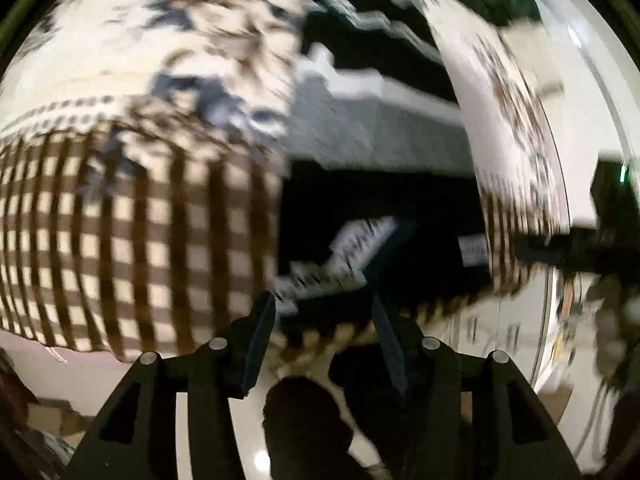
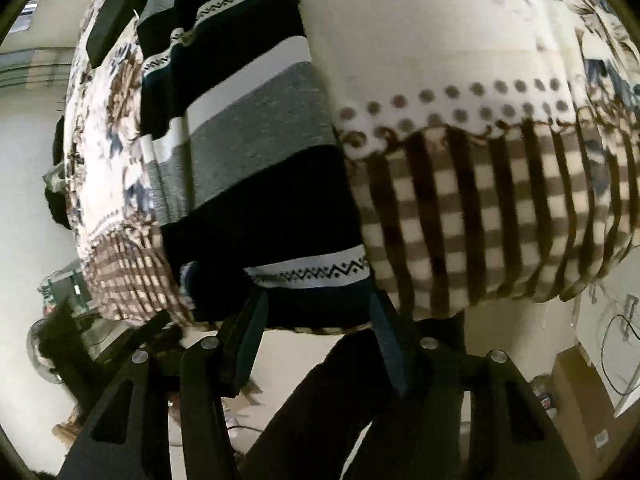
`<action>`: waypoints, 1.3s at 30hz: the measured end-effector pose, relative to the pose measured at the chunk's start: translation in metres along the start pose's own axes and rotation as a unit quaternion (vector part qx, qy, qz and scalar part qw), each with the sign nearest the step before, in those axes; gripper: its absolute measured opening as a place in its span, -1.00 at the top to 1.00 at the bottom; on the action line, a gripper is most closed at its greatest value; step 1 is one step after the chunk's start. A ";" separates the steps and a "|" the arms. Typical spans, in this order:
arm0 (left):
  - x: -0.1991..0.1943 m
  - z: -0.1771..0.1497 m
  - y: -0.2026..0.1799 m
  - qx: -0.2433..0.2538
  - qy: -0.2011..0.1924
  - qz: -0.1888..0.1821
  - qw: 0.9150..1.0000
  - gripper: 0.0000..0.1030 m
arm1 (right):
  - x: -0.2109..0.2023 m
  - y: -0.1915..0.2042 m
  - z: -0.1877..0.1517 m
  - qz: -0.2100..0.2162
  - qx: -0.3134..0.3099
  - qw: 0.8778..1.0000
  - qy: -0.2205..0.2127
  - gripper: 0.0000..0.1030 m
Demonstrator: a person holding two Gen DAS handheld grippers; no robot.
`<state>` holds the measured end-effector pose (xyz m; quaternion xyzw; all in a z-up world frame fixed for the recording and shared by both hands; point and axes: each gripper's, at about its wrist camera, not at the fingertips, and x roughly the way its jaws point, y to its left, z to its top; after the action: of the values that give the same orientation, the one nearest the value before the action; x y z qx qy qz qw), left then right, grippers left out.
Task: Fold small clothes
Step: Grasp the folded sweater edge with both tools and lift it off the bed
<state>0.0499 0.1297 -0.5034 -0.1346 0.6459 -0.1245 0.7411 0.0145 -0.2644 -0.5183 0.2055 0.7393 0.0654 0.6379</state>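
Observation:
A striped garment (image 2: 256,168), dark navy with grey and white bands and a zigzag trim, lies on a cream tablecloth with brown checks and a floral print (image 2: 460,200). Its near hem hangs at the table edge. My right gripper (image 2: 316,316) is open, its fingers on either side of the hem (image 2: 312,272) at the edge. In the blurred left wrist view the same garment (image 1: 360,152) lies between parts of the tablecloth (image 1: 140,220). My left gripper (image 1: 324,316) is open, close to the near edge of the garment, holding nothing.
Below the table edge are a pale floor (image 2: 280,352) and a person's dark legs (image 2: 320,408). Cardboard boxes (image 2: 576,396) and cables stand at the right. A dark flat object (image 2: 116,16) lies on the far part of the tablecloth. Dark furniture (image 2: 68,344) stands at the left.

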 end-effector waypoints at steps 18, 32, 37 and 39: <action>0.042 -0.022 0.023 0.058 0.074 0.068 0.993 0.07 | 0.079 0.011 -0.022 -0.080 -0.040 0.996 0.027 -0.07; 0.056 0.037 0.016 -0.037 -0.022 -0.018 0.999 0.81 | 0.070 -0.018 0.017 0.041 0.063 0.996 -0.047 0.74; 0.049 0.034 0.028 -0.011 -0.019 -0.007 1.000 0.82 | 0.050 -0.030 -0.003 0.047 0.101 0.990 -0.086 0.83; 0.051 0.032 0.038 -0.015 -0.009 -0.006 1.000 0.82 | 0.053 -0.039 -0.005 0.047 0.117 0.989 -0.079 0.84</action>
<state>0.0893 0.1482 -0.5601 -0.1505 0.6404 -0.1182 0.7438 -0.0043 -0.2784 -0.5802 0.3173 0.6787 -0.0081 0.6623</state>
